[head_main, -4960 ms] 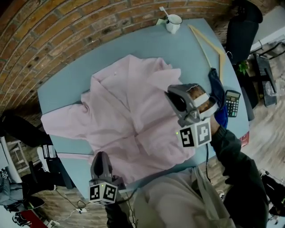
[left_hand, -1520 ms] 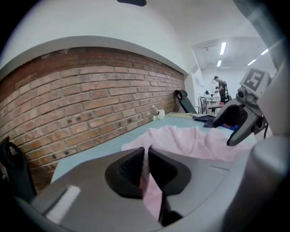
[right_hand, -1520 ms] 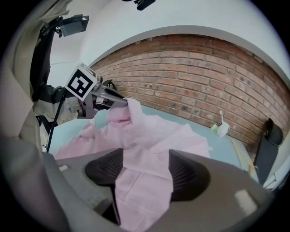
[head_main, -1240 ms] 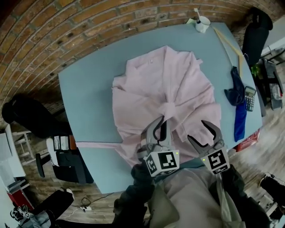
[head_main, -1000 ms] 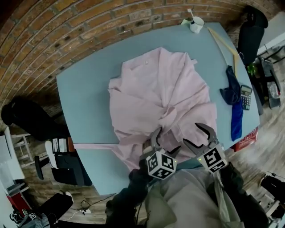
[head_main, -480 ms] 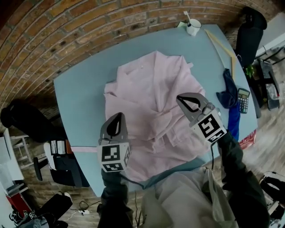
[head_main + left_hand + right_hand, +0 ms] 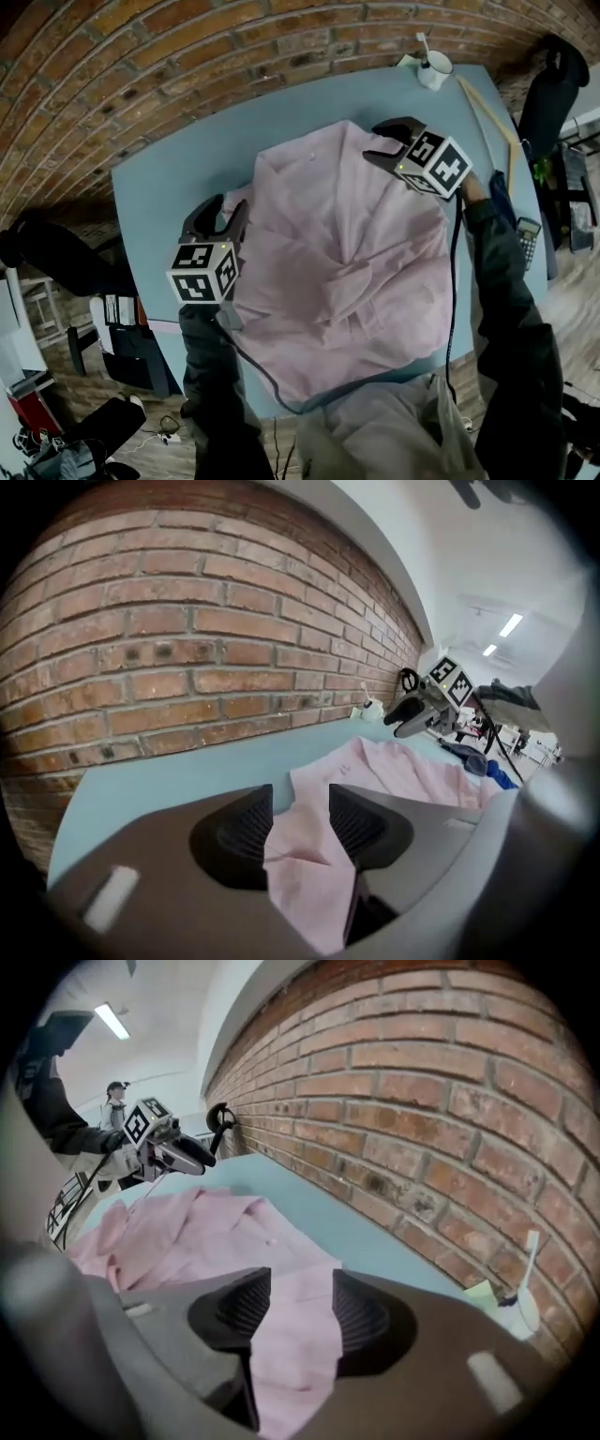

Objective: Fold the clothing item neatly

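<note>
In the head view the pink shirt (image 7: pixel 347 253) lies spread on the blue-grey table (image 7: pixel 159 187). Its long axis runs from the collar, which points toward the brick wall (image 7: pixel 141 56), down to the hem at the table's near edge by the person. The cloth is rumpled, with soft folds fanning from its middle. The left gripper (image 7: pixel 220 208) sits at the shirt's left shoulder edge and the right gripper (image 7: pixel 373 142) at the right shoulder near the collar, well apart across the garment's width. This view alone shows the whole outline, along with a white mug (image 7: pixel 433 70), a wooden hanger (image 7: pixel 487 98) and a calculator (image 7: pixel 527 232) toward the right side. The left gripper view shows what the head view does not: the left gripper (image 7: pixel 300 808) has its ribbed pads clenched on a pleat of pink fabric that hangs down between them. The rest of the shirt (image 7: pixel 394 766) stretches away across the table toward the right gripper (image 7: pixel 417 710), with the mug (image 7: pixel 372 708) by the wall. The right gripper view likewise shows the right gripper (image 7: pixel 292 1307) pinching a fold of the shirt (image 7: pixel 206 1232) between its pads. A small white button (image 7: pixel 270 1241) shows just beyond, the left gripper (image 7: pixel 183 1157) is on the far side, and the mug (image 7: pixel 520 1312) stands low at the right.
</note>
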`<action>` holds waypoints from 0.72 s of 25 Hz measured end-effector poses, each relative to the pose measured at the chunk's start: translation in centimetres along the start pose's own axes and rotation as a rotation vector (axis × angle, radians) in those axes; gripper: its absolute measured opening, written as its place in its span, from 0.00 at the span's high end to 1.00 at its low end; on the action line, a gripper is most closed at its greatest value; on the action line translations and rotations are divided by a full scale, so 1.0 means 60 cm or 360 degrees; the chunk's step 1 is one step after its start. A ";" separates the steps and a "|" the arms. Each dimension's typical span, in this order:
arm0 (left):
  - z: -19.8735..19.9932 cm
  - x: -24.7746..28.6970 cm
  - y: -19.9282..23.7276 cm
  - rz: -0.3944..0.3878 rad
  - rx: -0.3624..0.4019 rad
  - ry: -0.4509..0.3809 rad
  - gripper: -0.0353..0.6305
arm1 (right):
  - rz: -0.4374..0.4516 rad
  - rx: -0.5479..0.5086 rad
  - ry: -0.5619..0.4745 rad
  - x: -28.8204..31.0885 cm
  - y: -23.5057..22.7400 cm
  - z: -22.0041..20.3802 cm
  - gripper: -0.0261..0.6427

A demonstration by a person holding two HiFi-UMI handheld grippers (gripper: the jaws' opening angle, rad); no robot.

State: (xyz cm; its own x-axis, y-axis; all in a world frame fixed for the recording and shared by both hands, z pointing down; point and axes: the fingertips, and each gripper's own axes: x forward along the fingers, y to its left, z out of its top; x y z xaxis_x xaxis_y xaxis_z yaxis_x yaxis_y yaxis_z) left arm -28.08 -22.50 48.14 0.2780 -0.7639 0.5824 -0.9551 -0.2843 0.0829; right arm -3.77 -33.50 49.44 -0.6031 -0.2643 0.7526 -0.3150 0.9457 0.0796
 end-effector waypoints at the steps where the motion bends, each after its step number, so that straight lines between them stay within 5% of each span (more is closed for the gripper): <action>1: -0.005 0.018 0.009 0.0003 0.0030 0.0044 0.65 | 0.0010 -0.0010 0.0042 0.022 -0.012 -0.005 0.66; 7: -0.068 0.087 0.038 -0.0055 0.0138 0.0346 0.44 | 0.0104 -0.0057 0.0239 0.116 -0.044 -0.045 0.62; 10: -0.091 0.106 0.035 -0.0113 0.0217 0.0452 0.44 | 0.0181 -0.0051 0.0319 0.138 -0.043 -0.063 0.62; 14: -0.102 0.127 0.024 -0.0163 0.0266 0.0488 0.55 | 0.0255 -0.0064 0.0326 0.144 -0.033 -0.058 0.63; 18: -0.096 0.131 0.018 -0.0136 0.0253 0.0453 0.78 | 0.0259 -0.0232 0.0348 0.139 -0.018 -0.059 0.80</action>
State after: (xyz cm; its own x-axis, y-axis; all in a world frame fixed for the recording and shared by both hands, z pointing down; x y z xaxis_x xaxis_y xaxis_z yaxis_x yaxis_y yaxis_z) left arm -27.50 -25.47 57.46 0.2954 -0.5474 0.7830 -0.8954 -0.4444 0.0271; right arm -5.90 -36.05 57.94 -0.4600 -0.0751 0.8848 -0.1090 0.9937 0.0277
